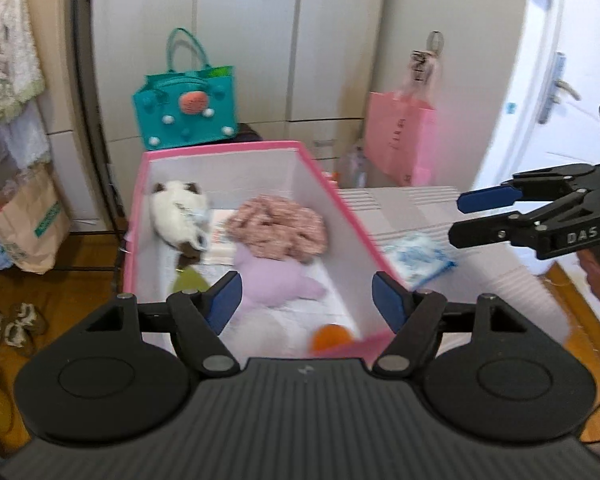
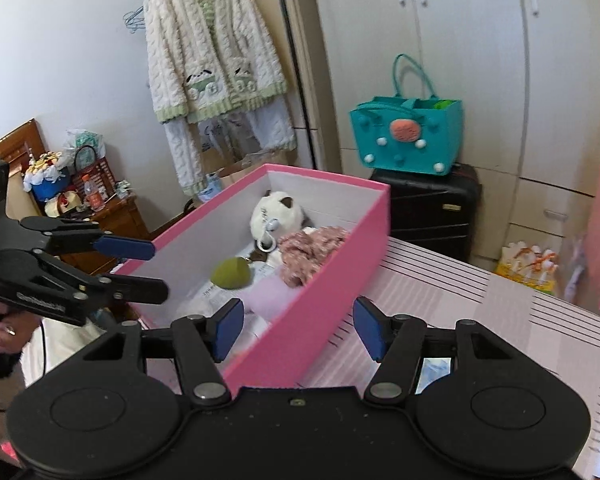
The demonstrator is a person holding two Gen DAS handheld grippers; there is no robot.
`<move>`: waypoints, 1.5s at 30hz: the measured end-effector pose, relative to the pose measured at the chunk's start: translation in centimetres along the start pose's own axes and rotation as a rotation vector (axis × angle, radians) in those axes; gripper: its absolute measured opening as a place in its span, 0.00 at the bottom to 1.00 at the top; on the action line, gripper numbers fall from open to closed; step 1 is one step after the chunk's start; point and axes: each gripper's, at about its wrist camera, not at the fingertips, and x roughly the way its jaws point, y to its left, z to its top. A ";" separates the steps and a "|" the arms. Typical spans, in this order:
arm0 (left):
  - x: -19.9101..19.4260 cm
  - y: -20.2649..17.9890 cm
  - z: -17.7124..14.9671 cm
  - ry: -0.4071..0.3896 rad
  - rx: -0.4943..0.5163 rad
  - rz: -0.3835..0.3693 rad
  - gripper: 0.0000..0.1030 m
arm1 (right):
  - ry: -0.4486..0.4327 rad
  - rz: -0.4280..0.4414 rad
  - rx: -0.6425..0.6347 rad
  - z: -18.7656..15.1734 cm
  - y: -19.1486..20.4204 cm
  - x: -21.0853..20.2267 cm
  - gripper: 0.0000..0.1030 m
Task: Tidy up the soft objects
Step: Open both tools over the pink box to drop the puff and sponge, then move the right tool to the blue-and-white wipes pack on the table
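Left gripper (image 1: 306, 300) and right gripper (image 2: 298, 328) both hang over the near end of the pink box (image 1: 350, 192), jaws open, nothing between them; by the look of it a drop-off is finished. Box holds an orange ball (image 1: 330, 338) nearest, then a lilac plush (image 1: 276, 280), floral fabric (image 1: 278, 228) and a white plush cat (image 1: 176, 210) toward the far wall. Next likely target: the blue-white packet (image 1: 418, 256) on the striped surface (image 1: 496, 280), just beside the box's right wall, calling for a low reach with jaws wide.

text: "das" | on: right gripper (image 1: 454, 216) finger body
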 end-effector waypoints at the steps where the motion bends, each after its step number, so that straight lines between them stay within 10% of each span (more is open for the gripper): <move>1: -0.3 -0.6 0.0 0.007 0.003 -0.017 0.71 | -0.002 -0.007 -0.003 -0.4 -0.1 -0.7 0.66; 23: 2.2 -14.7 -1.1 0.018 0.160 -0.191 0.87 | -0.157 -0.106 0.015 -8.5 -6.3 -8.4 0.81; 45: 15.2 -16.0 -1.5 -0.018 -0.012 0.046 0.65 | -0.117 -0.132 0.226 -8.7 -13.5 -0.4 0.58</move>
